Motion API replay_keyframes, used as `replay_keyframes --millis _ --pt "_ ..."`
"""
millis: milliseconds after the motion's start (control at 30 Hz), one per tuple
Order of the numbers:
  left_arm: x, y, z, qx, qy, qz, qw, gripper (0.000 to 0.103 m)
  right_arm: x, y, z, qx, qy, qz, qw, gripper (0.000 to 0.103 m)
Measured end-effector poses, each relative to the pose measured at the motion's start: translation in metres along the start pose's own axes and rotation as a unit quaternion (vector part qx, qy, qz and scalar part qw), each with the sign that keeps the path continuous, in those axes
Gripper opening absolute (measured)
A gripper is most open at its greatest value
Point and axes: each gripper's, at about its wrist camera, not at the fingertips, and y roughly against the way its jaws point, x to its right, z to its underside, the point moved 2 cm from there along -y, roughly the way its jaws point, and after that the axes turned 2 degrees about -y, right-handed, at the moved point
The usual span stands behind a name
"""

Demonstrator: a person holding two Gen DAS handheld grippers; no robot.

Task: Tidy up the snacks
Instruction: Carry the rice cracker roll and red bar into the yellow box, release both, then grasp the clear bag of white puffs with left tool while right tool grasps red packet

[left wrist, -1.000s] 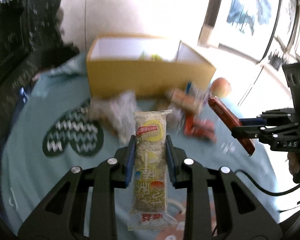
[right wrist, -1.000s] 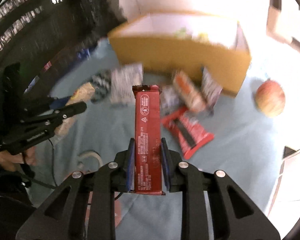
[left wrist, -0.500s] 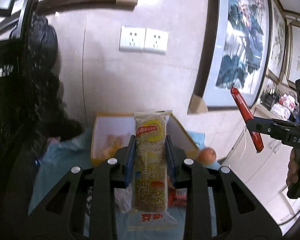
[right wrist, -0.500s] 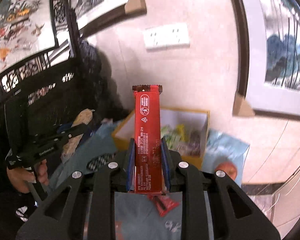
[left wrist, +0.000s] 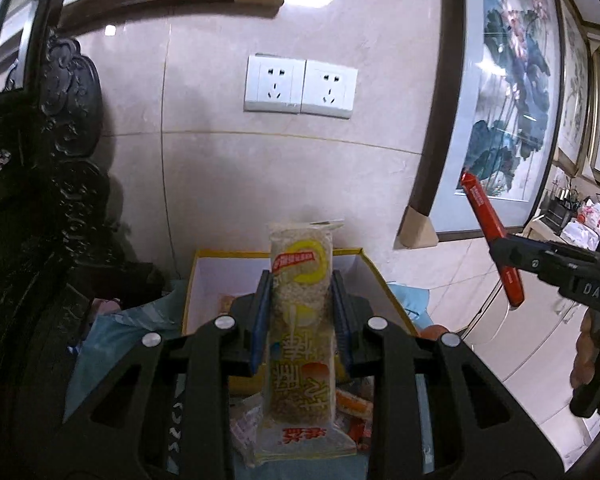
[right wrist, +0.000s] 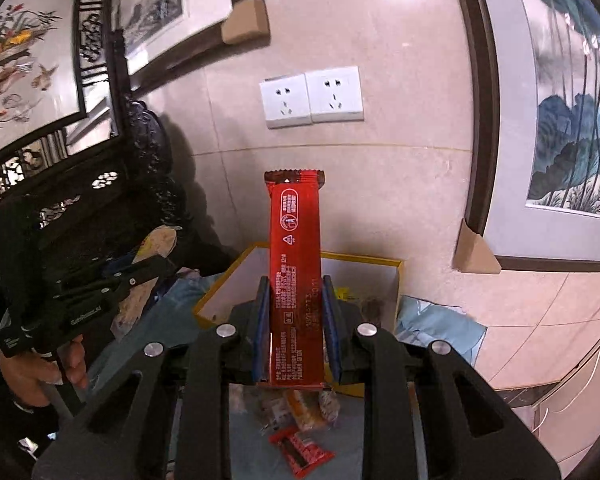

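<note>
Both tongs have risen from the desk: left tongs [left wrist: 300, 312] grip the rice bar [left wrist: 302, 320], right tongs [right wrist: 294, 320] the red bar [right wrist: 296, 280]. The box [left wrist: 204, 276], at 12 o'clock below, likely comes next.

Glossy red foil bar wrapper [right wrist: 295, 280], clear shiny plastic rice-cake packet [left wrist: 302, 332], matt yellow cardboard box [right wrist: 216, 300].

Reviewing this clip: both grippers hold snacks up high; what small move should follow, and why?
Probably bring both forward over the yellow box: the left gripper clamps a rice cracker pack, the right gripper a red bar, and the box lies open just beyond.
</note>
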Motion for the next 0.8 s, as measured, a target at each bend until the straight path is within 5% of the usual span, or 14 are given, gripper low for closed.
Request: replay_keyframes --millis 233,267,300,333,367,467,700,800 --pt "-0.012 -0.073 0.006 -0.023 0.027 -0.004 0.9994 0.028 0.028 -0.079 0.003 -0.028 -0.021 0.007 0.999 0.025" --pt "-0.015 -0.085 0.008 -0.026 0.037 -0.010 0.9989 0.037 0.032 -0.095 0.005 -0.043 -0.022 0.008 0.999 0.028" --pt "-0.020 -0.100 0.011 -0.025 0.057 -0.016 0.9979 0.057 0.033 -0.115 0.011 -0.065 -0.013 0.021 0.998 0.048" --pt "-0.025 -0.113 0.016 -0.033 0.072 -0.032 0.9963 0.101 0.032 -0.125 0.015 -0.072 -0.002 0.035 0.997 0.059" --pt "-0.034 -0.126 0.022 -0.038 0.093 -0.061 0.9931 0.101 0.030 -0.132 0.019 -0.076 0.009 0.042 0.996 0.062" --pt "-0.048 -0.144 0.035 -0.066 0.121 -0.063 0.9885 0.101 0.030 -0.139 0.034 -0.090 0.019 0.037 0.995 0.062" --pt "-0.038 -0.116 0.081 -0.081 0.037 -0.065 0.9939 0.101 0.032 -0.109 0.084 -0.126 0.017 0.029 0.992 0.062" --pt "-0.028 -0.098 0.115 -0.117 0.024 -0.063 0.9909 0.101 0.023 -0.094 0.116 -0.152 0.016 0.024 0.988 0.062"
